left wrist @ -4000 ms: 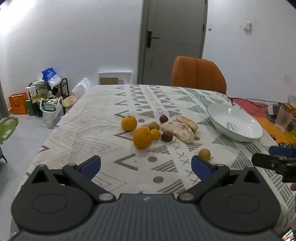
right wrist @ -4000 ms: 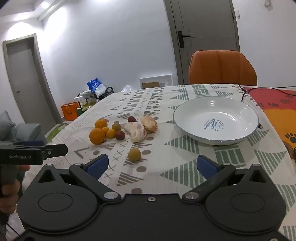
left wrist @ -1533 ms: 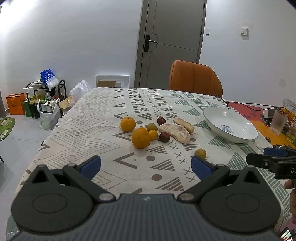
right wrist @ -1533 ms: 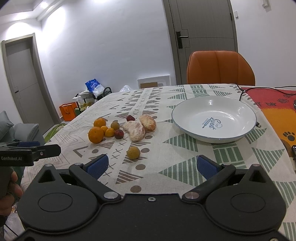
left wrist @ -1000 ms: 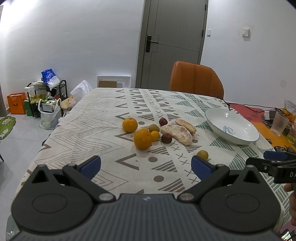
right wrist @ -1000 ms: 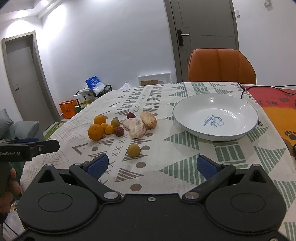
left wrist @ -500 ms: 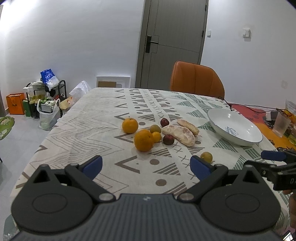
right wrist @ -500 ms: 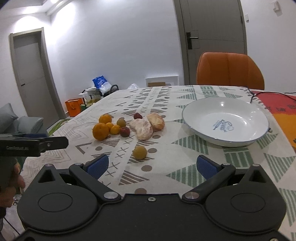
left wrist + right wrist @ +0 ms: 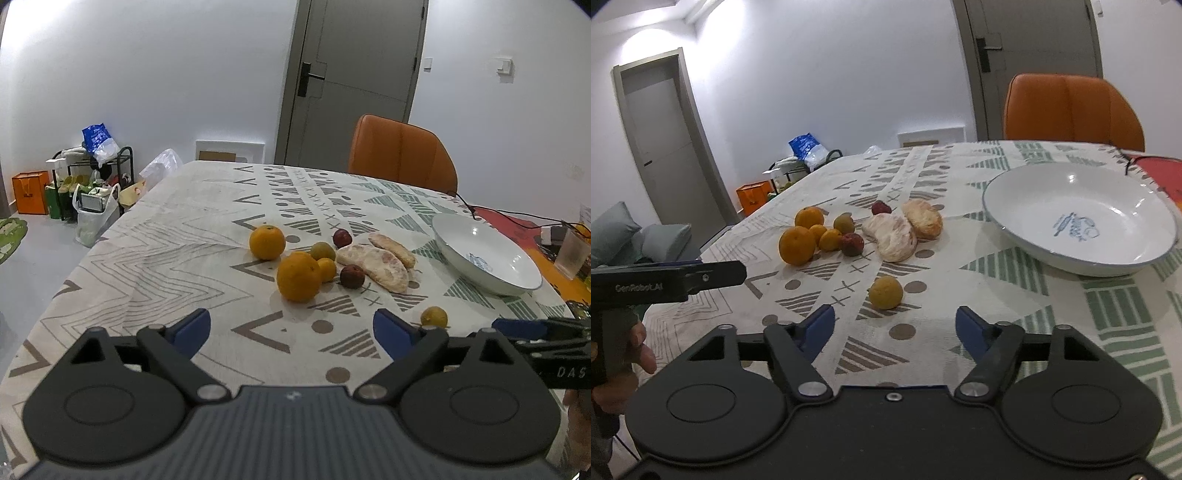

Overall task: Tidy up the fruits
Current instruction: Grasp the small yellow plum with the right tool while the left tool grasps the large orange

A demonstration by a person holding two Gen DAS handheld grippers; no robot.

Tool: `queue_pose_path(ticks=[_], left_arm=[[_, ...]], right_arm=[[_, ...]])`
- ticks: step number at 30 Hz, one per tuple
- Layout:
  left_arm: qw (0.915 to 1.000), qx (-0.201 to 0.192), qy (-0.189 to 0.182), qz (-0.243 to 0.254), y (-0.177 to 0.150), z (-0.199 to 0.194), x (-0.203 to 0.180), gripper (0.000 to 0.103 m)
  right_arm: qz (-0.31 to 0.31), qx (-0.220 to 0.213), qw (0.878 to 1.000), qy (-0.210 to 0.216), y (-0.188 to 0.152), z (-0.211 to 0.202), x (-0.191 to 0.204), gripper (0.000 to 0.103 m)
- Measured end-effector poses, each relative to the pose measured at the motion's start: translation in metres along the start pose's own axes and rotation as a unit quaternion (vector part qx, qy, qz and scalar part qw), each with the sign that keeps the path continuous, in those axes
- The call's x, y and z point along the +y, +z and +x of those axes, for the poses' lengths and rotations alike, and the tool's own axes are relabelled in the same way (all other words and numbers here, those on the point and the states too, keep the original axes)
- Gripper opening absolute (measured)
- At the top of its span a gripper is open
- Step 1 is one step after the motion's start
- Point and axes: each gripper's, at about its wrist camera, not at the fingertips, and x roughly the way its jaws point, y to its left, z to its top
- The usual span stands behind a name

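Observation:
A cluster of fruit lies mid-table: two large oranges (image 9: 298, 277) (image 9: 267, 242), small yellow and green fruits (image 9: 322, 251), two dark red fruits (image 9: 352, 276), and two peeled pomelo pieces (image 9: 373, 263). One small yellow fruit (image 9: 885, 292) lies apart, just ahead of my right gripper (image 9: 894, 326), which is open and empty. The white plate (image 9: 1082, 258) sits empty at the right. My left gripper (image 9: 291, 328) is open and empty, short of the large orange. The right gripper shows at the right edge of the left wrist view (image 9: 546, 332).
A patterned tablecloth (image 9: 177, 254) covers the table. An orange chair (image 9: 400, 155) stands at the far side. A cable (image 9: 517, 216) and a glass (image 9: 572, 253) lie at the right. Bags and a rack (image 9: 85, 184) stand on the floor at the left.
Both grippers have moved forward toward the fruit. The right gripper has come closer to the lone yellow fruit and its jaws have narrowed somewhat. No fruit has moved.

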Motion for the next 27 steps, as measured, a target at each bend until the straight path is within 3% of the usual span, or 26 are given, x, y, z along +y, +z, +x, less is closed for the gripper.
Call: queue_pose_path(ticks=[6,16,19,22,27], left_arm=[[1.0,0.006,-0.002,-0.006,0.004,0.016,0.003,0.09],[0.9997,0.02,-0.003,-0.014,0.011,0.042,0.005,0.079],[0.9996,0.023,-0.004,-0.015,0.012,0.049,0.005,0.076],[0.9995,0.025,-0.008,-0.016,0.014,0.055,0.006,0.075],[0.9994,0.028,-0.013,-0.015,0.017,0.066,0.005,0.07]], right_arm=[[0.014,0.015,1.0,0.012,0.003,0.017,-0.004,0.054],[0.02,0.02,0.999,0.019,0.01,0.036,-0.007,0.046],[0.02,0.021,0.999,0.022,0.012,0.04,-0.008,0.04],[0.02,0.023,0.999,0.032,0.013,0.045,-0.009,0.026],[0.028,0.021,0.999,0.035,0.017,0.047,-0.013,0.025]])
